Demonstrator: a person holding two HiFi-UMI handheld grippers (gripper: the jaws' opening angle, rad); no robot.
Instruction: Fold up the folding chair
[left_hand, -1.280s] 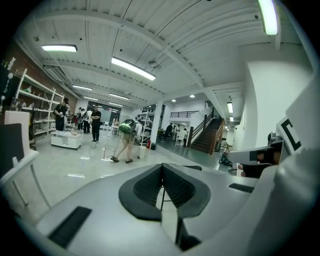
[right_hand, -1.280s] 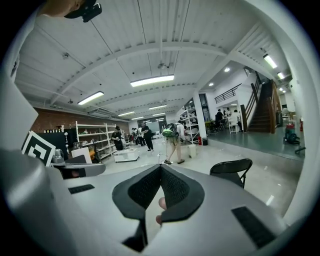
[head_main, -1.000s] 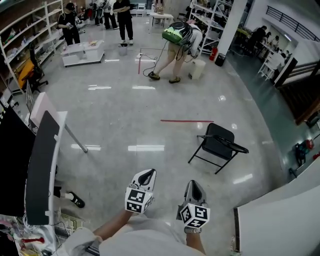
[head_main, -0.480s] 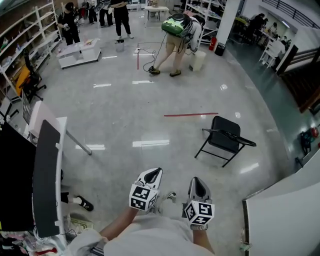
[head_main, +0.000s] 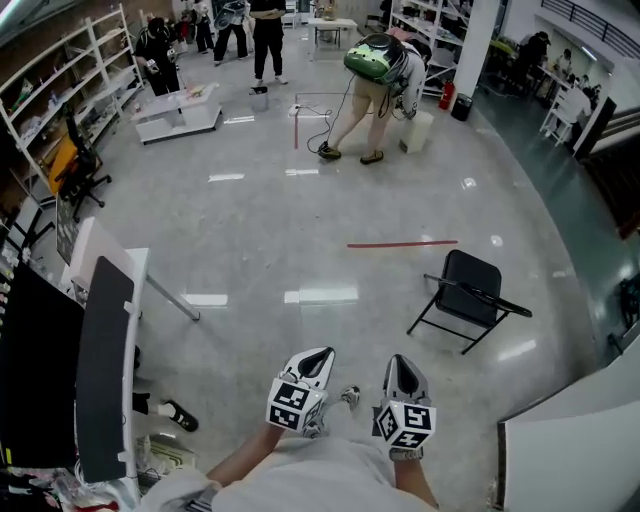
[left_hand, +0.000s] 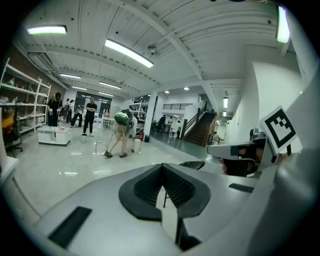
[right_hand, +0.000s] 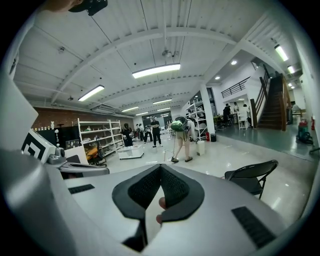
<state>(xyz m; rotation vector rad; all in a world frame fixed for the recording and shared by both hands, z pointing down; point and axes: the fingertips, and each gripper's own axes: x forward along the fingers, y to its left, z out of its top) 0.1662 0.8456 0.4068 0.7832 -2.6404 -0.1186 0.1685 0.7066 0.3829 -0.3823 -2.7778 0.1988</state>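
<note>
Holds left gripper (head_main: 321, 353) and right gripper (head_main: 400, 361) low, side by side, fingers of each pressed together, gripping nothing. Stands well apart from the folding chair (head_main: 470, 290), unfolded on the floor (head_main: 300, 240) ahead-right.

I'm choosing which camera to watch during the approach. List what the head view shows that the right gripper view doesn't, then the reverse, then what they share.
Head view only: the red tape line on the floor, and the marker cube on the right tongs.
Right gripper view only: the ceiling lights, a staircase, and the right tongs' jaws seen shut.
Both: the folding chair, unfolded and standing apart from either tongs, the left tongs, and a bent-over person with a green backpack.
</note>
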